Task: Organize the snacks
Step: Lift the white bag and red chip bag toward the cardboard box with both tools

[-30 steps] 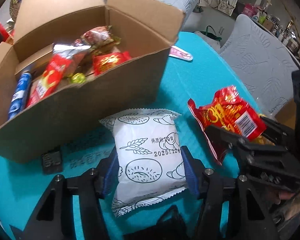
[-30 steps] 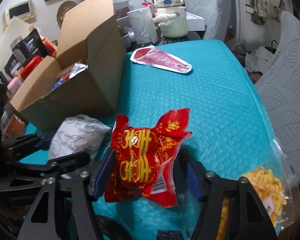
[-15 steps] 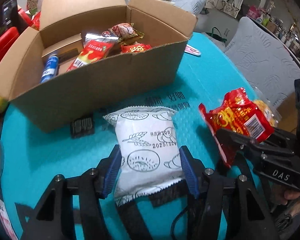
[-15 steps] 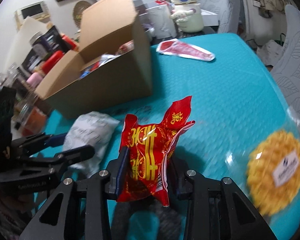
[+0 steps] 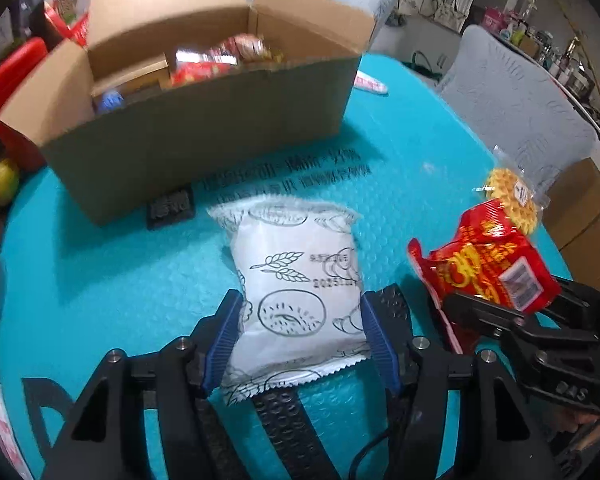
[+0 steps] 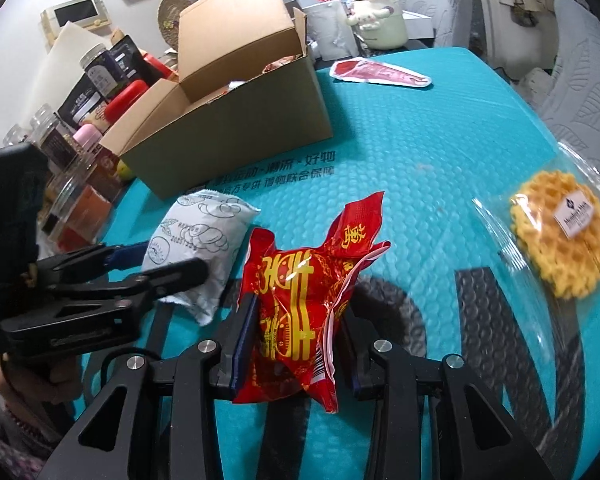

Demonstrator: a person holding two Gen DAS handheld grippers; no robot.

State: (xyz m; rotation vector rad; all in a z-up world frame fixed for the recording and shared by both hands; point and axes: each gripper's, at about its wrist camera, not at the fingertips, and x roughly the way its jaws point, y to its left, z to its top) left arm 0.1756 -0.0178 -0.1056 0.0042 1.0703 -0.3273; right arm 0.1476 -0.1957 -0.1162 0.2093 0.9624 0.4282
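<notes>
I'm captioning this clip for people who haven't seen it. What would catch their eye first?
Two snack packs held up over the teal table: a white pack in the left gripper and a crinkled red pack in the right gripper. Behind them stands an open cardboard box already holding snacks, and a yellow waffle in clear wrap lies at the right.

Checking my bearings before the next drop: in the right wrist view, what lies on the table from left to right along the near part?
White printed snack packet in the left tongs → red and gold foil snack bag in the right tongs → round yellow waffle in clear wrap.
</notes>
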